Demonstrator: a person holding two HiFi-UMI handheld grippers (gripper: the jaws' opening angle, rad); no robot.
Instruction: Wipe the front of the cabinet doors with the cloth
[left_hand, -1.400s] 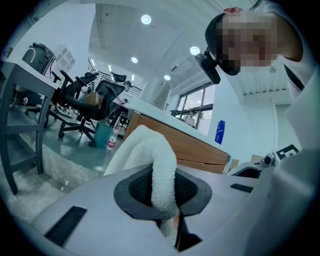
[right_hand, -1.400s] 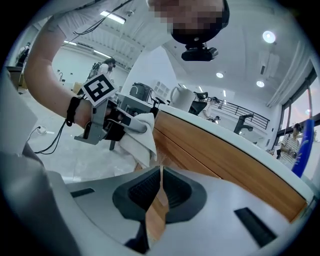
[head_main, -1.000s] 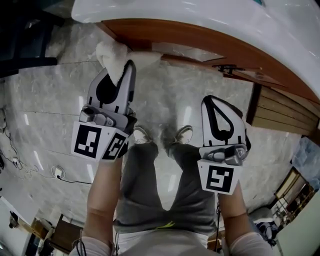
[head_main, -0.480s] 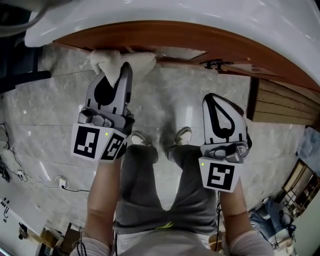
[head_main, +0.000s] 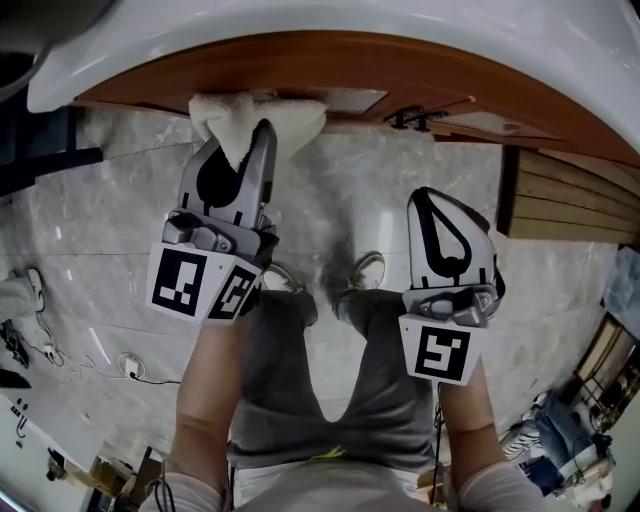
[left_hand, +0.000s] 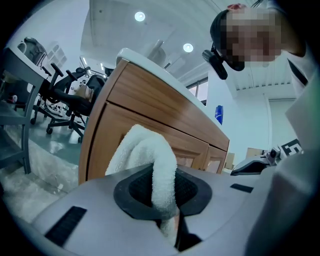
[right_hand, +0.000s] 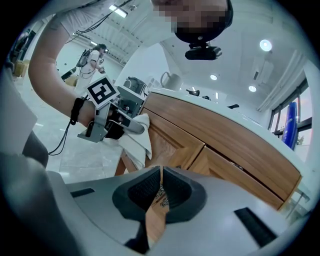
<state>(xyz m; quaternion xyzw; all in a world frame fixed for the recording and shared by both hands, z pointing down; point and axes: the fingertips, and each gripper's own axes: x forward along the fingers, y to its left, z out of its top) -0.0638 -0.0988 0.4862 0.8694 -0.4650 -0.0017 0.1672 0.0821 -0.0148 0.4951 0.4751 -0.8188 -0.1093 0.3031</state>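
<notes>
cloth (head_main: 255, 120) hangs folded against cabinet door (left_hand: 145, 132).

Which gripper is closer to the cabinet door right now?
Left. The left gripper holds the white cloth up against the cabinet door. The right gripper hangs back from the door, out over the floor, jaws shut on nothing.

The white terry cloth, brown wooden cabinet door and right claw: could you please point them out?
white terry cloth (head_main: 285, 118), head view, bunched fold.
brown wooden cabinet door (right_hand: 167, 146), right gripper view, recessed panel.
right claw (right_hand: 160, 180), right gripper view, between its tips.
</notes>
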